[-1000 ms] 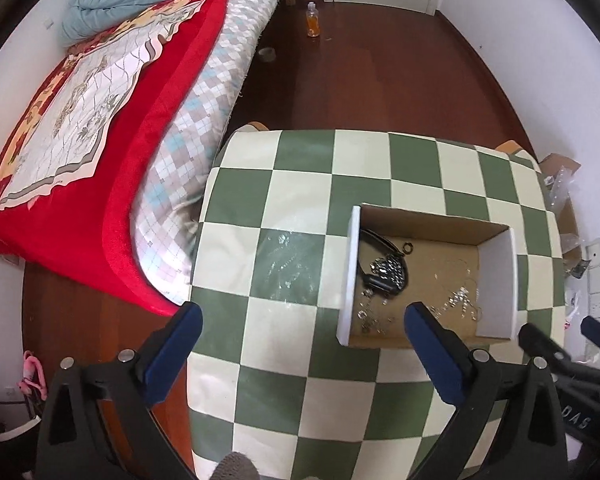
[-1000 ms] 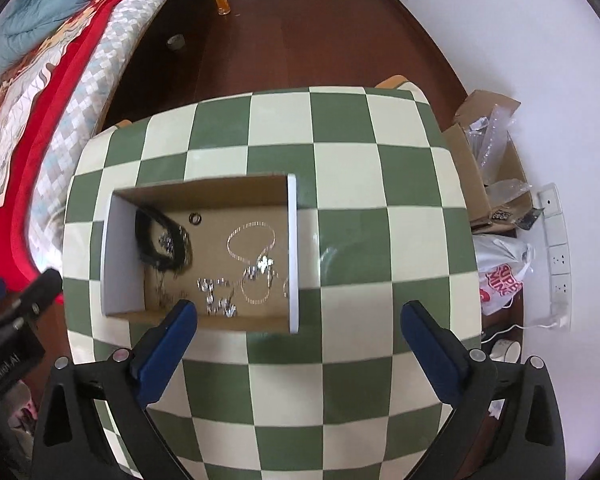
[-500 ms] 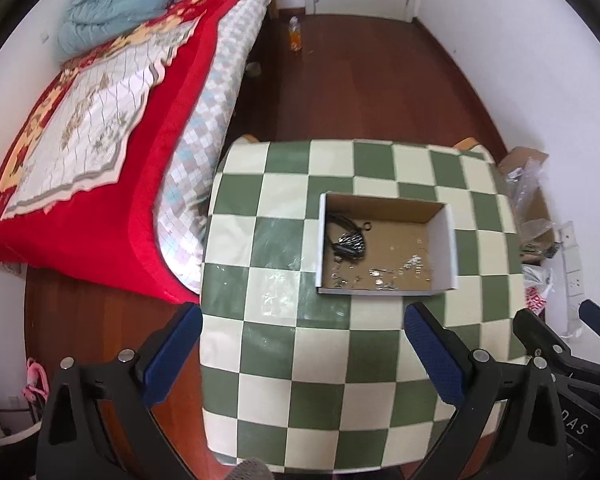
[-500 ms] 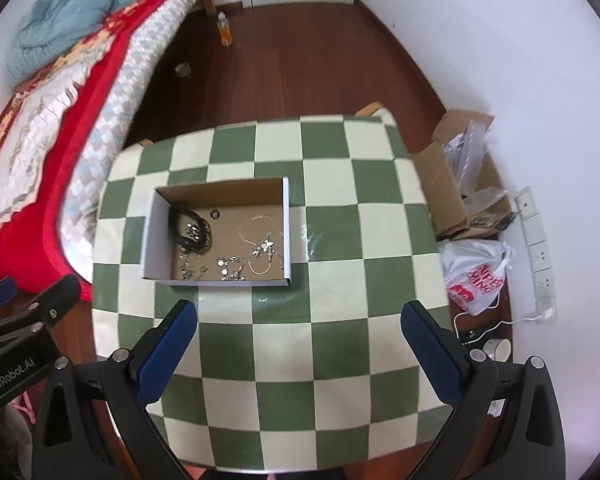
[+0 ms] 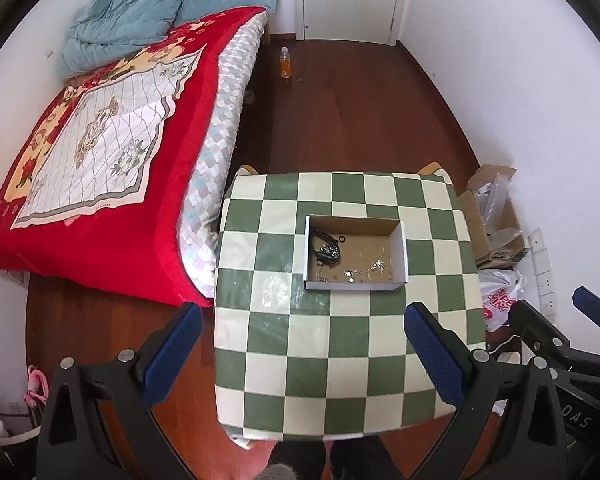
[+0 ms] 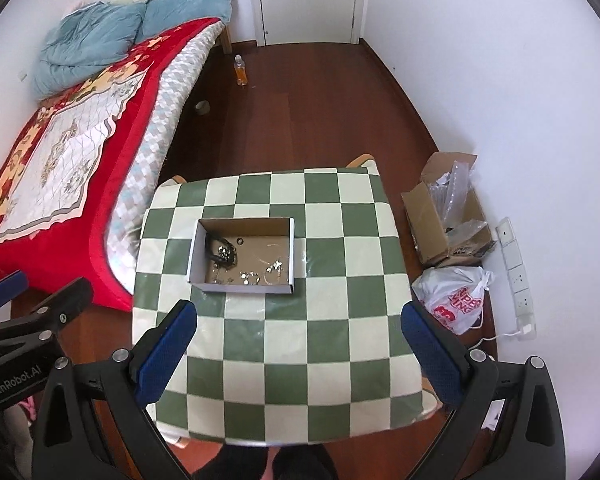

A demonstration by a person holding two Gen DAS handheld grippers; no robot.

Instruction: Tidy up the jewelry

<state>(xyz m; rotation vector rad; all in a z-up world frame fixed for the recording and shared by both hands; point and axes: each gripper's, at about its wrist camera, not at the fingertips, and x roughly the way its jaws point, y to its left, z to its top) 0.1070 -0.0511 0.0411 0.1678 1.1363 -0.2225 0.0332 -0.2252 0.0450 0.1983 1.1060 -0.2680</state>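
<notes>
Bedroom, checkered table (image 5: 340,344) | jewelry (image 5: 350,258) is kept inside cardboard box (image 5: 398,240) | left gripper (image 5: 304,354), right gripper (image 6: 298,350): spread wide, nothing held | chains judged light, tangle-prone, best pinched by one strand.

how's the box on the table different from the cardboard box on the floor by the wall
The box on the table is shallow, white outside, and lies flat and open on the checkered table; the cardboard box on the floor is deeper, plain brown, with its flaps splayed. The table box holds jewelry, spread loose over its bottom; the floor box is stuffed with clear plastic wrapping. Both are open-topped with brown insides.
</notes>
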